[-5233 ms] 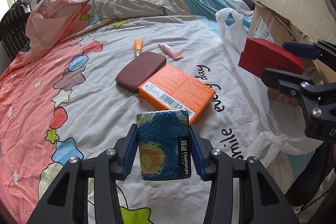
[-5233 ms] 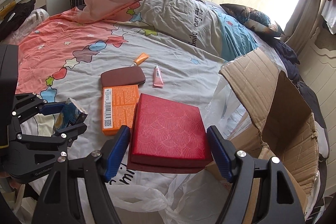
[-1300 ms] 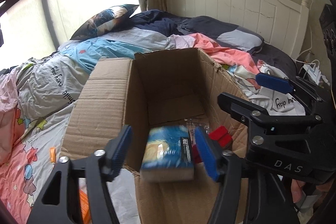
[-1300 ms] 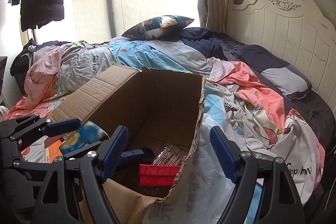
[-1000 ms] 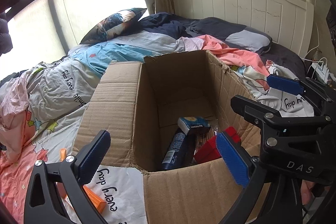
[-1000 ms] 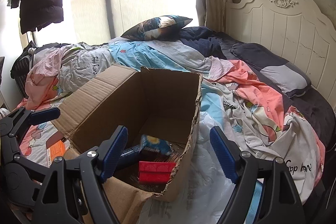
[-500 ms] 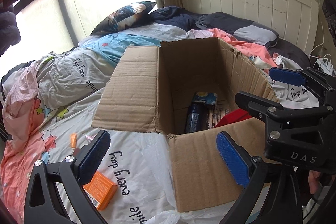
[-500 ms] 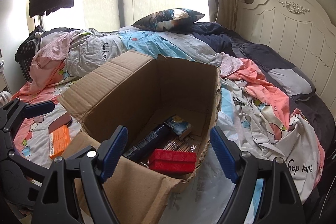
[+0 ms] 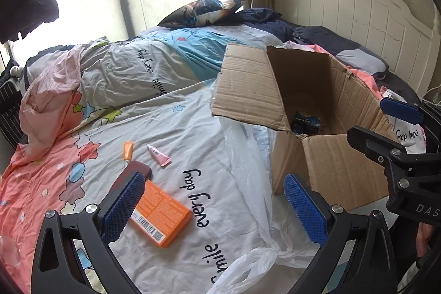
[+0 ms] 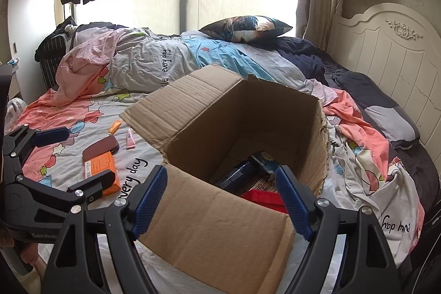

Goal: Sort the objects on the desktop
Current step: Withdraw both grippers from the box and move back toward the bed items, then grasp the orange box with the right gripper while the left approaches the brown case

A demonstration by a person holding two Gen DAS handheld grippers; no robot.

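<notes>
We see our right tongs [image 10: 222,197] spread wide and empty over the near flap of the cardboard box [image 10: 220,233]. Inside lie a red box [image 10: 261,197] and a dark bottle [image 10: 237,174]. Left on the bed [image 10: 165,65] lies an orange box [image 10: 100,166].

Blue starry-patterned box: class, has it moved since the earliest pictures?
Yes. The blue starry-patterned box left the hand-held gripper and now lies inside the brown cardboard box.

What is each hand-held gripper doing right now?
Left hand-held gripper: open, holding nothing.
Right hand-held gripper: open, holding nothing.
</notes>
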